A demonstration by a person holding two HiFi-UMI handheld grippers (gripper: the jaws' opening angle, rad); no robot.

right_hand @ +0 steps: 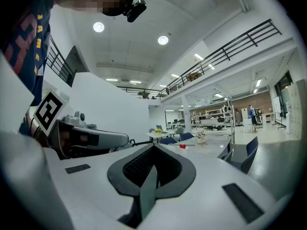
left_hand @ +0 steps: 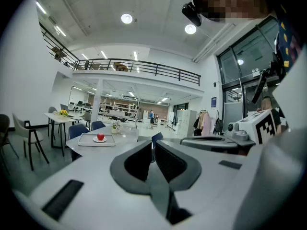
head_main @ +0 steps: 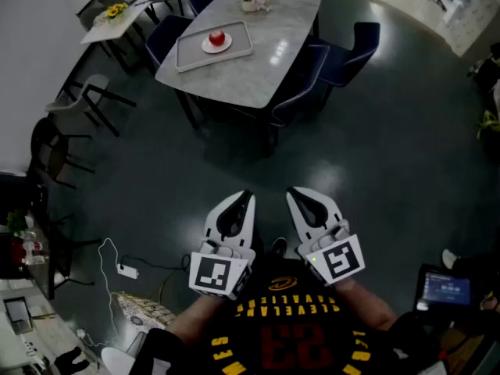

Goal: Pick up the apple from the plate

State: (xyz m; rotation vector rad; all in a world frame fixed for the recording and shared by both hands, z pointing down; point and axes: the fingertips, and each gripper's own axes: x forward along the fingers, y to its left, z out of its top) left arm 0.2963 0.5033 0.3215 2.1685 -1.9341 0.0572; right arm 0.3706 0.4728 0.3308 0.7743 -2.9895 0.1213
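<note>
tho far frm l tongs (head_main: 248,196), r tongs (head_main: 291,193): apple (head_main: 216,37)

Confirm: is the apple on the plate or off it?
On it: the apple sits on the plate, inside the tray on the table.

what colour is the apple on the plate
Red. The apple on its white plate shows best in the head view.

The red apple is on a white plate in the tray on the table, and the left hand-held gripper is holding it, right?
No. The left hand-held gripper holds nothing: the head view shows it shut and far from the table. The red apple does sit on the white plate in the tray.
</note>
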